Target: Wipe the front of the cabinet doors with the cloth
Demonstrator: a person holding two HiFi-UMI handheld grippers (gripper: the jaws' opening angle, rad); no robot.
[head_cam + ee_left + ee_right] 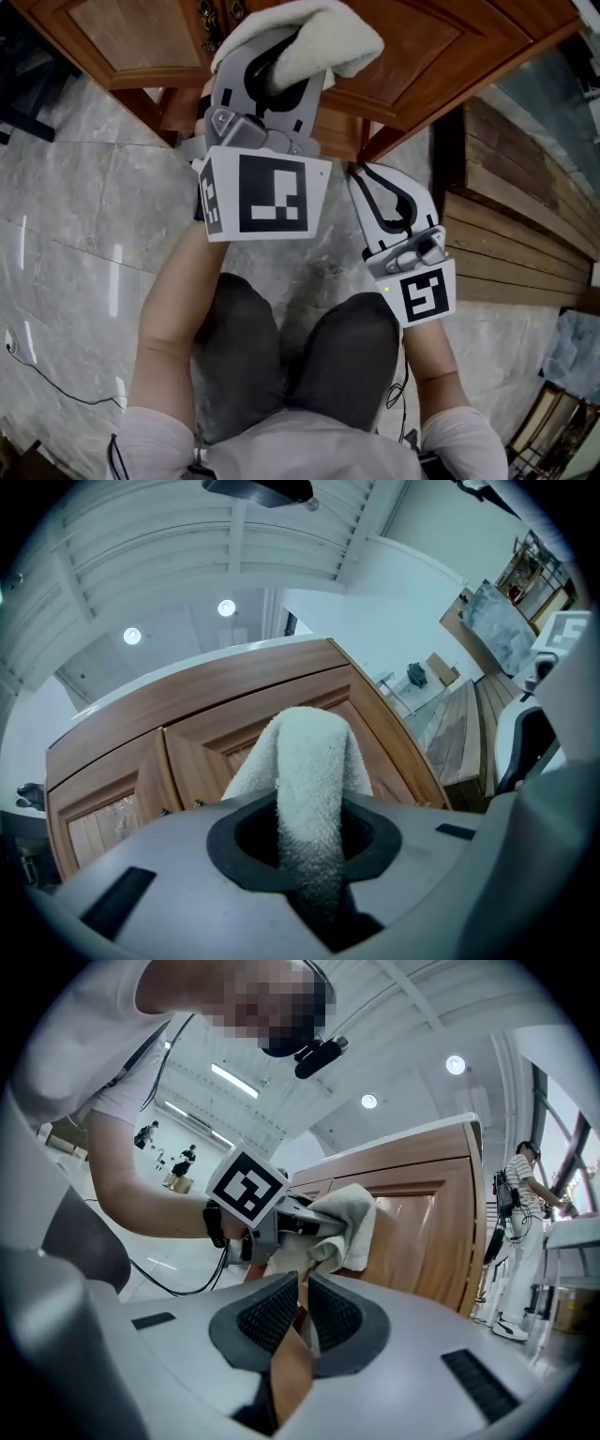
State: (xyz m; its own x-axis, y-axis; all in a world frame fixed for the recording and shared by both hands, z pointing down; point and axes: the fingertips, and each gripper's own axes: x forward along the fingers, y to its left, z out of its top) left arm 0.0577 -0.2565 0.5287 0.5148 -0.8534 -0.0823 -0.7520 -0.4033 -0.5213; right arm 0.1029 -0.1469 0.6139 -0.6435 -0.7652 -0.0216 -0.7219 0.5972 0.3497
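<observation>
Clamping the cloth point(314, 752): left gripper point(309, 817) has its fingers clenched on a folded white terry wad, which sticks out past the tips. Right gripper point(302, 1288): fingers pulled almost together, only a slit left. A brown, wood-coloured strip shows in the slit; can't tell if it's pinched or just behind. Treating that gripper as idle.

Cloth sits at the cabinet doors point(427, 47), low on the right-hand door, just right of the centre seam. Right gripper view shows it against the door face; contact likely, not confirmed. Right gripper hangs lower, near the cabinet leg point(373, 141), above the grey stone floor point(75, 206).

Step, my read: a wiping stroke on the right door. The wood gives no clue how much is done.

To do it well:
- push the wad flat so terry, not plastic fingers, meets the wood
- even pressure, long overlapping strokes along the grain
- do the raised frame and the recessed panel separately
- go round the metal handles point(214, 19)
- keep the clamp tight so the cloth doesn't creep out
- keep the right gripper off the leg

Writing: none readable. Only black-and-white square patterns on the marker cubes point(267, 192); no brand or label visible on cabinet or cloth.
</observation>
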